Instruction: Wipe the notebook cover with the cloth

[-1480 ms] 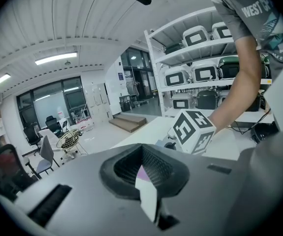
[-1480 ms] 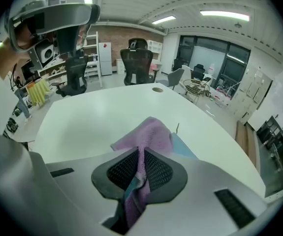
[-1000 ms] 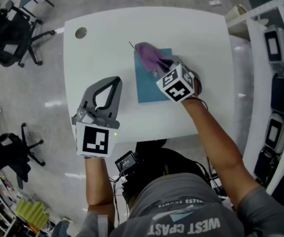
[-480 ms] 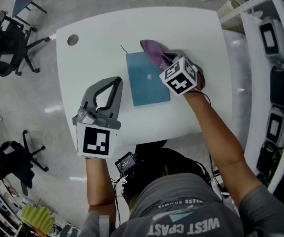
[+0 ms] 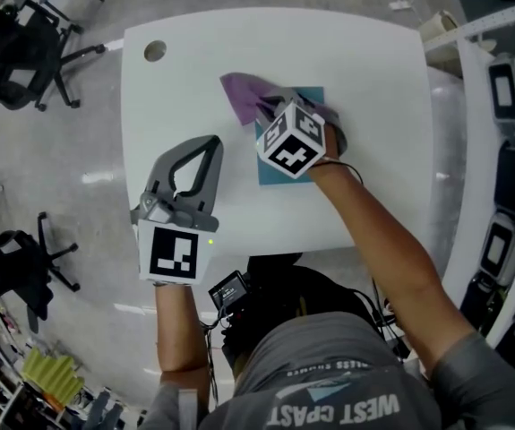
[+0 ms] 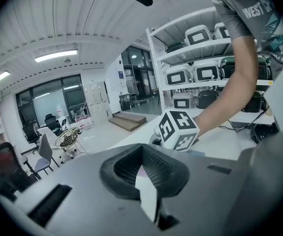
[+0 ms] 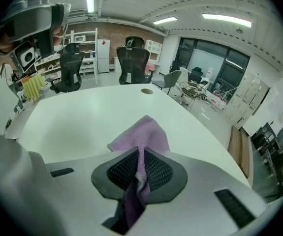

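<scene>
At the far left of the head view, the floor is being occupied by a black office chair (image 5: 20, 47). Next to it the white table (image 5: 364, 79) is being shown, with a round hole (image 5: 155, 51) near its far left corner. Over the table's near left part the left gripper (image 5: 205, 146) is being held, its jaws brought together on nothing, well apart from the notebook. Further right, the purple cloth (image 5: 244, 97) is being pinched between the closed jaws of the right gripper (image 5: 273, 107); its free end is being spread over the notebook's far left corner and past the edge onto the table. The teal notebook (image 5: 311, 93) is lying flat near the table's middle, largely being covered by that gripper and its marker cube (image 5: 291, 141). At the far right, shelves (image 5: 508, 106) of cases are being shown.
</scene>
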Available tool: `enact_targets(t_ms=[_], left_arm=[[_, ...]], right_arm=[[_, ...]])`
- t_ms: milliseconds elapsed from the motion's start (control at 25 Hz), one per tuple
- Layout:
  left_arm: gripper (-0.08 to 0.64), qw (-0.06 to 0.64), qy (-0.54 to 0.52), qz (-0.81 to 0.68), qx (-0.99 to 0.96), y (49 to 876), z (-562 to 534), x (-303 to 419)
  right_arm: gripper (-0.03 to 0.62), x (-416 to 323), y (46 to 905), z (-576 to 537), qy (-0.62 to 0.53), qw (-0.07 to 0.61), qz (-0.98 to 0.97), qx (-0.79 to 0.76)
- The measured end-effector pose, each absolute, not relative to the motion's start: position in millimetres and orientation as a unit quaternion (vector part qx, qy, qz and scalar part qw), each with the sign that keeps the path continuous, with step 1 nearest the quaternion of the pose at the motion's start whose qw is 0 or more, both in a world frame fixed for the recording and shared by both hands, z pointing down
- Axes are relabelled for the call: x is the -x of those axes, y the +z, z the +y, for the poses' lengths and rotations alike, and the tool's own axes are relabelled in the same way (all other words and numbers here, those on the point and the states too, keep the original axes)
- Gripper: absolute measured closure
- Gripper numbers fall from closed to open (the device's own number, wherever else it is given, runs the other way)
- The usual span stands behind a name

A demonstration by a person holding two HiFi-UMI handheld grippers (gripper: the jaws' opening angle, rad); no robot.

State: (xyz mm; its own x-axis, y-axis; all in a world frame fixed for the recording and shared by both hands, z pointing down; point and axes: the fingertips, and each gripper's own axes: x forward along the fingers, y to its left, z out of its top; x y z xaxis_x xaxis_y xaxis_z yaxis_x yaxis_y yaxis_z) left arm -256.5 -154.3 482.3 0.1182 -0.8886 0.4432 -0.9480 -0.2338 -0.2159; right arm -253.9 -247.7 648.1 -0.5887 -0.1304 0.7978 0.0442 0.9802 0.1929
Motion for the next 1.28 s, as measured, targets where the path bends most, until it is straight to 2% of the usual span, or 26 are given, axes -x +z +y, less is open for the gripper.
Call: enact_targets(t_ms=[280,880,1280], left_arm=[[0.56,0.071,0.249,-0.618,-0.742,484.7,-157.5,254.0],[0.56,0.032,0.241,-0.594,-0.767,457.6,-171.6,232.9],[0.56,-0.003,0.241,-0.579,-0.779,418.4,-172.0,206.4]], right_arm=[[0.534,228.4,650.6,-274.4,-0.096,0.462,-0.88,-0.05],[0.534,135.5,643.1,-319.7,-0.042,0.473,-0.865,-0.16],[0.534,30.2,615.5,-331.4,-0.012,0.468,-0.85,-0.24]])
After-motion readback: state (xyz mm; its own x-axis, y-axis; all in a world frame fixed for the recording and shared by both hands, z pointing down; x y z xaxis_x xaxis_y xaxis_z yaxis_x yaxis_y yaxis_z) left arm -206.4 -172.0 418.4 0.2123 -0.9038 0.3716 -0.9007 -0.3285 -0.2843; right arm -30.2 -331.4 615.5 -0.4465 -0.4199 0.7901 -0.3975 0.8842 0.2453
